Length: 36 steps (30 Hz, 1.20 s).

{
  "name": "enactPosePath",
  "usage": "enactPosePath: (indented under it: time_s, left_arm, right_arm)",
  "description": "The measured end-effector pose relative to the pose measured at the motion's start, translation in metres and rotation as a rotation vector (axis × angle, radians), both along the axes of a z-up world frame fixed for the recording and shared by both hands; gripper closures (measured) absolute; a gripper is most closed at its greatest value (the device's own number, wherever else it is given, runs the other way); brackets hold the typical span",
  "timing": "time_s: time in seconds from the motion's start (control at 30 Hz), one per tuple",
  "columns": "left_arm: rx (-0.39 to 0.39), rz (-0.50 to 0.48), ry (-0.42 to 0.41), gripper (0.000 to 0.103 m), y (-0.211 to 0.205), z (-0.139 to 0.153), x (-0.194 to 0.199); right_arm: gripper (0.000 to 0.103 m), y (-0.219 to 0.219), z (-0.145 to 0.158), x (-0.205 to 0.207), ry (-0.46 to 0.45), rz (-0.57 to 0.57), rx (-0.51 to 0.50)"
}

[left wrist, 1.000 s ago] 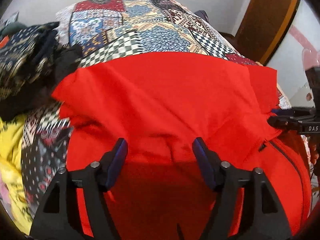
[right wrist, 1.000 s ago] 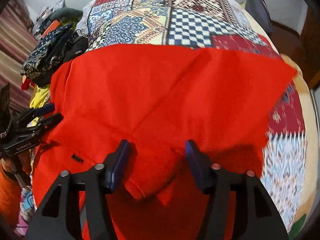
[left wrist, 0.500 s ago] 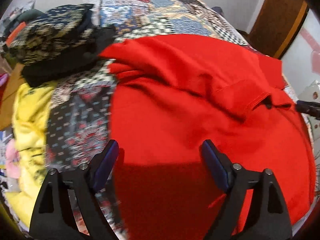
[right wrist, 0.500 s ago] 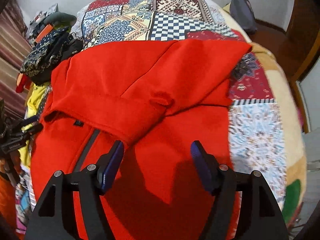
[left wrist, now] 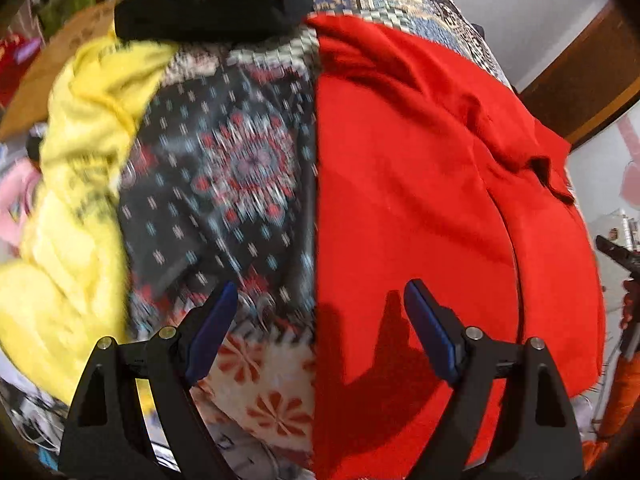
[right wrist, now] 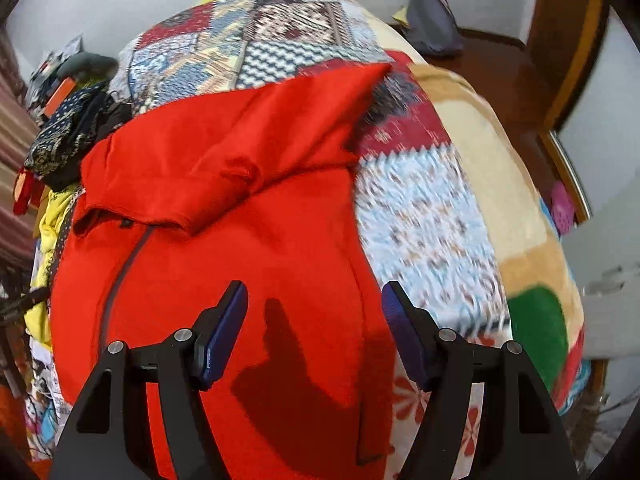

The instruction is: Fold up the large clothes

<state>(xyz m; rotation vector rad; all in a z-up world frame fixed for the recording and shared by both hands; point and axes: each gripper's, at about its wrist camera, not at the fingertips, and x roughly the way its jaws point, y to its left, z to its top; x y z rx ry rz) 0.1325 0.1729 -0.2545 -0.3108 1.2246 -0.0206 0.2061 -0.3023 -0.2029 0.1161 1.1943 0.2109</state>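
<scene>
A large red garment (left wrist: pixel 420 200) lies spread on a patchwork bedspread (left wrist: pixel 224 168), with its far part folded back over itself. It also shows in the right wrist view (right wrist: pixel 248 248), with a zip line down its left side. My left gripper (left wrist: pixel 320 316) is open and empty, hovering above the garment's straight left edge. My right gripper (right wrist: pixel 314 320) is open and empty, above the garment's near right edge. The right gripper's tip (left wrist: pixel 616 252) shows at the right edge of the left wrist view.
A yellow garment (left wrist: pixel 80 184) lies left of the red one. A pile of dark patterned clothes (right wrist: pixel 68 136) sits at the far left of the bed. The bedspread (right wrist: pixel 432 216) extends right to a wooden floor with a grey bag (right wrist: pixel 434 24).
Both grippers let go of the folded red cloth and pulled back toward the near edge. The left one swung left over the garment's edge, the right one swung right.
</scene>
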Motion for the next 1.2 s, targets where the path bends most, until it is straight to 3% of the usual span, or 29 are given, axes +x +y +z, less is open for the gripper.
enactPosePath:
  time_s: [0.27,0.33,0.4,0.43,0.53,0.57,0.6,0.63,0.67,0.7,0.83,1.2]
  left_arm:
    - [-0.050,-0.059,0.018,0.024,-0.029,-0.012,-0.026]
    - [-0.105,-0.041,0.014,0.030,-0.026,-0.016,-0.030]
    - [-0.189,-0.020,0.016,0.050,-0.022,-0.018,-0.033]
    - [-0.215,-0.017,0.014,0.053,-0.022,-0.018,-0.034]
    - [-0.229,-0.059,-0.006,0.074,-0.029,-0.013,-0.036]
    - [-0.232,-0.067,-0.008,0.086,-0.030,-0.011,-0.033]
    - [-0.230,-0.076,-0.013,0.095,-0.033,-0.009,-0.029]
    - [-0.225,-0.088,-0.021,0.096,-0.037,-0.005,-0.027]
    - [-0.221,-0.093,-0.028,0.096,-0.039,-0.003,-0.025]
    - [-0.219,-0.106,-0.045,0.097,-0.043,0.003,-0.023]
    - [-0.212,-0.122,-0.117,0.098,-0.049,0.028,-0.012]
    - [-0.197,-0.080,-0.304,0.098,-0.028,0.100,0.050]
  right_arm:
    - [0.037,-0.006,-0.021,-0.024,0.066,0.005,-0.009]
    - [0.037,-0.004,-0.027,-0.027,0.064,0.009,-0.002]
    - [0.035,-0.005,-0.028,-0.028,0.050,0.000,0.016]
    - [0.035,-0.005,-0.029,-0.027,0.048,-0.004,0.033]
    - [0.037,-0.005,-0.030,-0.026,0.041,-0.002,0.062]
    - [0.041,-0.004,-0.030,-0.025,0.037,0.003,0.070]
    - [0.053,-0.001,-0.030,-0.026,0.036,0.007,0.078]
    - [0.061,0.001,-0.029,-0.026,0.037,0.025,0.104]
    - [0.078,0.004,-0.027,-0.027,0.039,0.046,0.122]
    - [0.085,0.007,-0.027,-0.028,0.038,0.058,0.121]
    - [0.090,0.018,-0.012,-0.027,-0.018,0.106,0.079]
    - [0.091,0.017,0.048,0.009,-0.190,0.129,0.092]
